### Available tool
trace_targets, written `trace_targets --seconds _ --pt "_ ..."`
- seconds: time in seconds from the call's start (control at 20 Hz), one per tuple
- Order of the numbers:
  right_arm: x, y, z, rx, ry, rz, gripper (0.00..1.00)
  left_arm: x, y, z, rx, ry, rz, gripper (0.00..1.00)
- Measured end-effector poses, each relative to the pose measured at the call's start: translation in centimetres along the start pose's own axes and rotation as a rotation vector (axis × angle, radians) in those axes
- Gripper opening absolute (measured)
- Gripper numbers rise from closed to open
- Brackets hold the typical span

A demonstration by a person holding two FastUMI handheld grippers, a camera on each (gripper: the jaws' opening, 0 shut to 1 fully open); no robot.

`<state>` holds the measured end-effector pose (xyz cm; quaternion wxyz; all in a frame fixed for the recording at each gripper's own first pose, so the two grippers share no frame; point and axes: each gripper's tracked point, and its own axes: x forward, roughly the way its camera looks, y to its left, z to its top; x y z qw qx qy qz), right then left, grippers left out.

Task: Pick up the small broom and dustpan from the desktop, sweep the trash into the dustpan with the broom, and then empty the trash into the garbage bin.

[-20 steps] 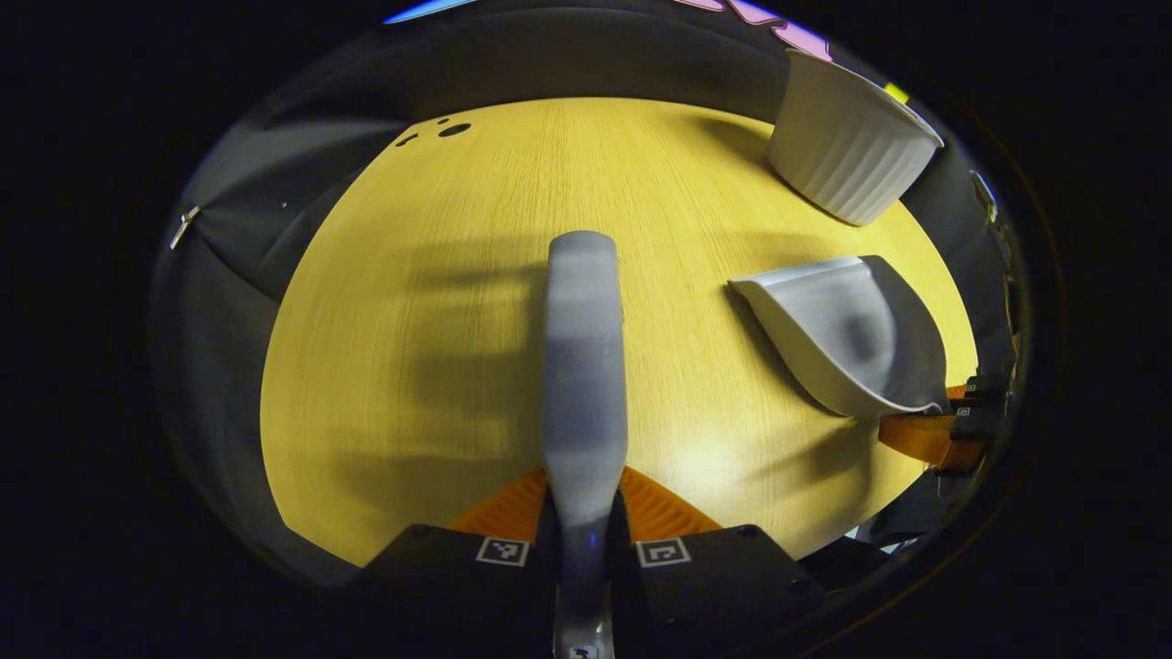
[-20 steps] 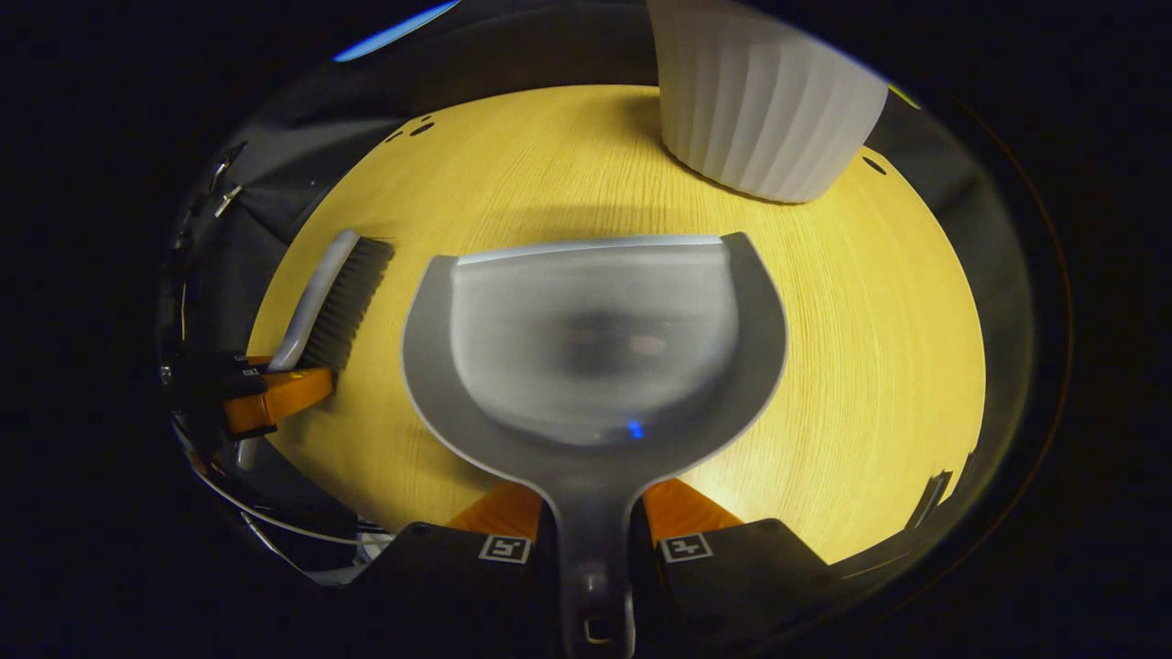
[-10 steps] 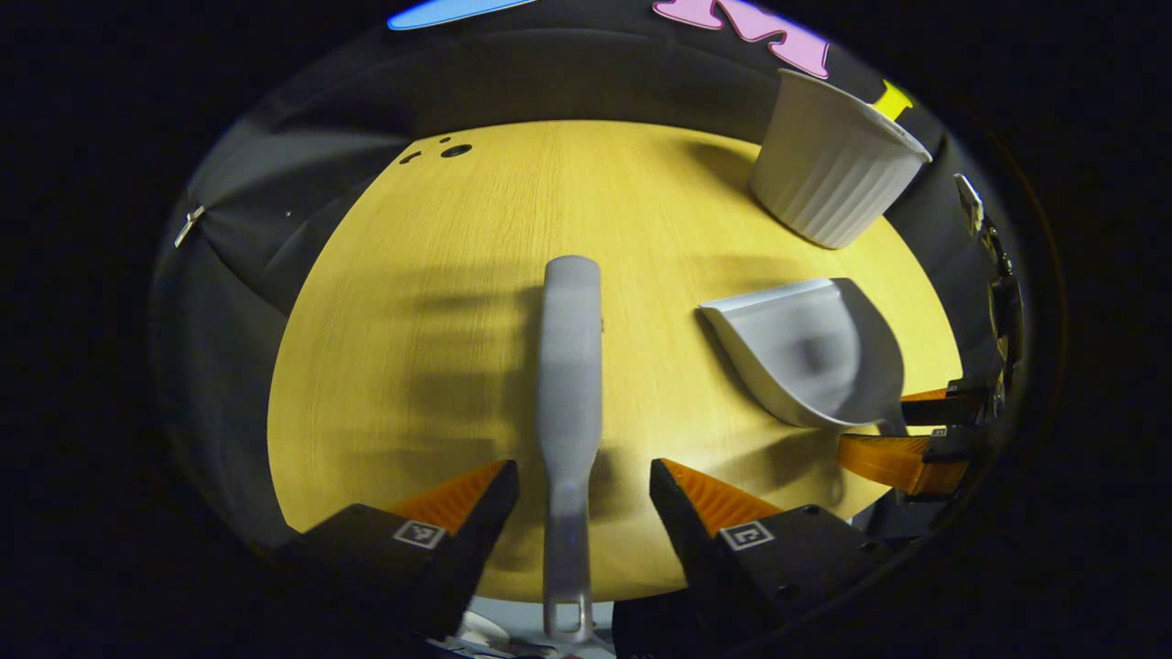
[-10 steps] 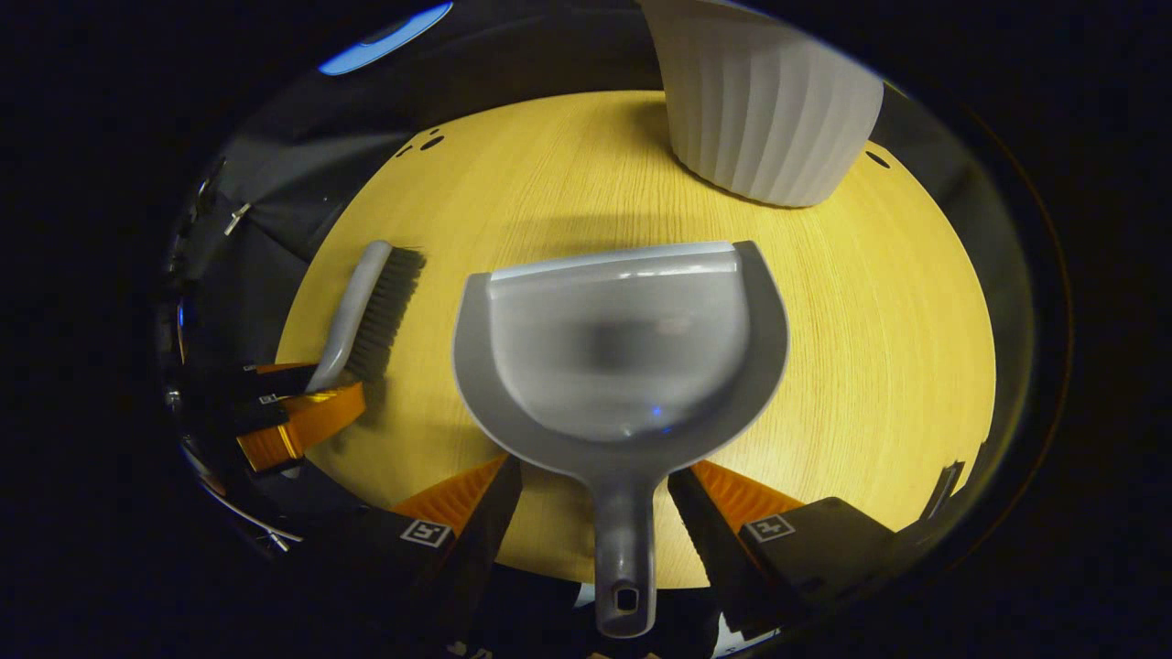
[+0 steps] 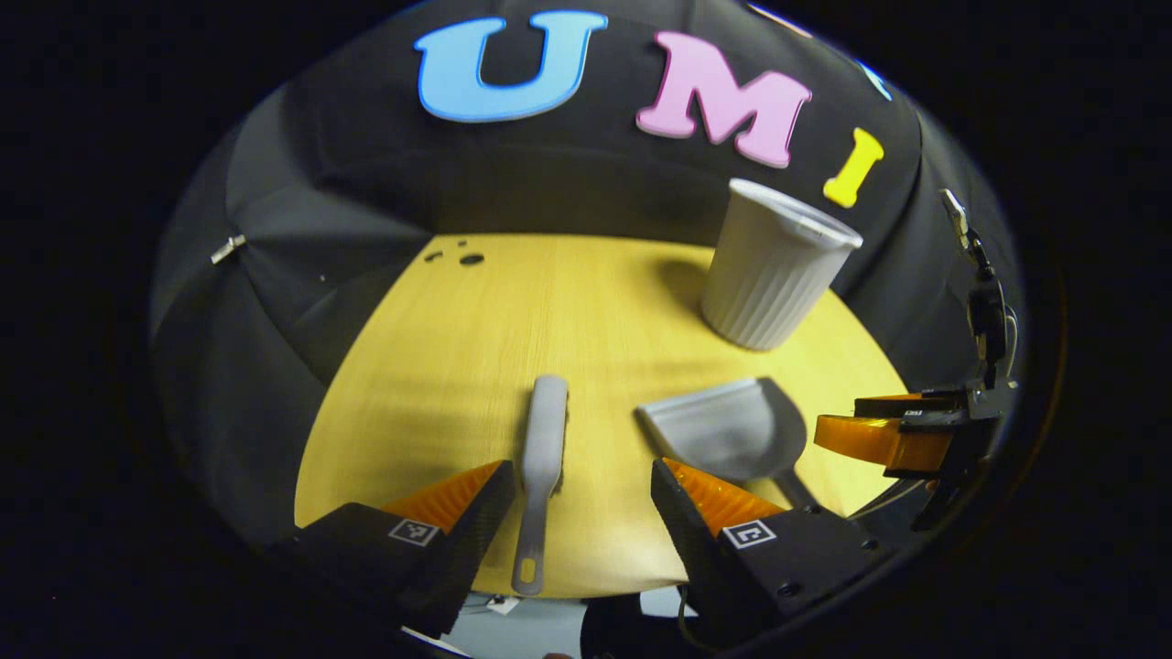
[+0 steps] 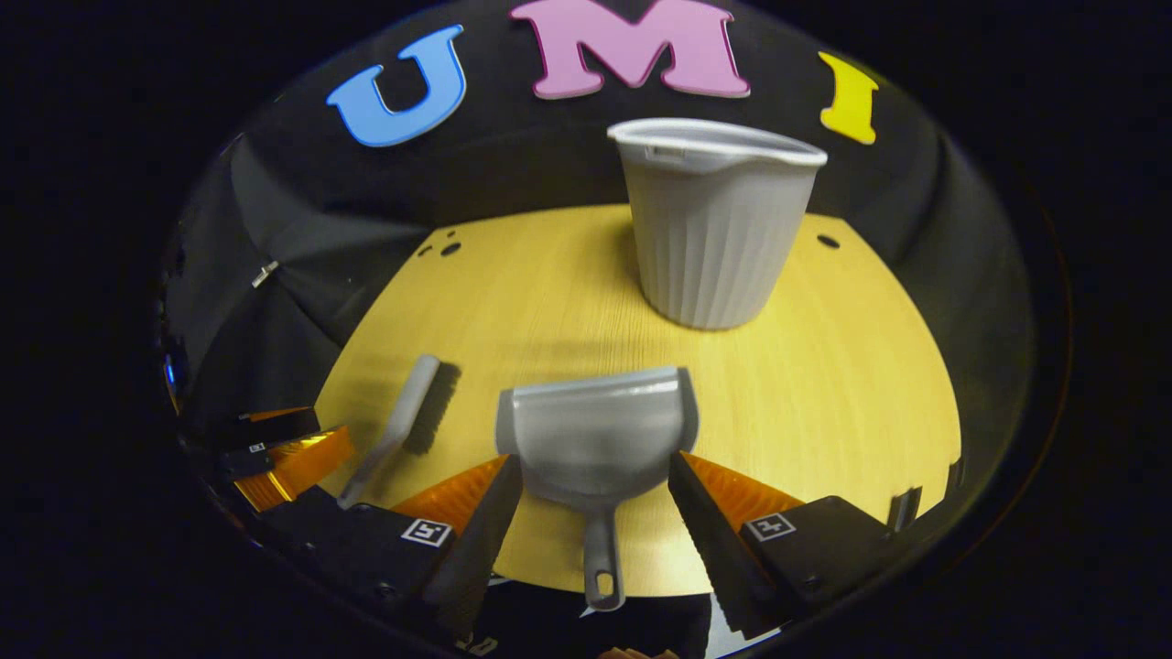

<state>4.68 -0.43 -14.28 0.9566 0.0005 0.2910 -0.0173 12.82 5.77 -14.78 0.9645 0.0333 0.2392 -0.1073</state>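
Note:
A small grey broom (image 5: 543, 448) lies flat on the yellow table (image 5: 476, 348), its handle pointing back between the fingers of my left gripper (image 5: 579, 467), which is open and apart from it. To its right lies the grey dustpan (image 5: 723, 428). In the right gripper view the dustpan (image 6: 595, 435) rests on the table with its handle between the spread fingers of my right gripper (image 6: 593, 458), which is open and touches nothing. The broom (image 6: 407, 426) lies bristles-right to the dustpan's left. A white ribbed garbage bin (image 6: 714, 229) stands upright behind the dustpan.
The bin (image 5: 774, 265) stands at the table's far right. The right gripper (image 5: 874, 421) hovers off the table's right edge; the left gripper (image 6: 293, 444) sits at the near left corner. Small dark holes (image 5: 462, 258) mark the far left. Black cloth walls surround the table.
Both grippers were shut on the broom and dustpan handles a second ago. They opened, let go, and have since drawn back and up, so both tools lie loose on the table.

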Motion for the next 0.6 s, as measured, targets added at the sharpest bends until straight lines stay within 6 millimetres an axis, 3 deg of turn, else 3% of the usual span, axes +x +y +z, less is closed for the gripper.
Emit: trace_targets --seconds 0.25,0.4,0.6 --pt "-4.4 0.3 6.9 -0.013 -0.308 -0.034 0.99 -4.4 -1.2 7.7 -0.019 -0.32 -0.002 0.96" --pt "-6.4 0.7 8.8 -0.061 -0.424 -0.058 0.99 -7.5 -1.3 10.5 -0.014 -0.443 0.006 0.96" --pt "-8.8 1.3 10.7 -0.084 -0.53 -0.084 0.99 -10.0 -1.7 12.8 0.038 -0.574 -0.01 0.96"
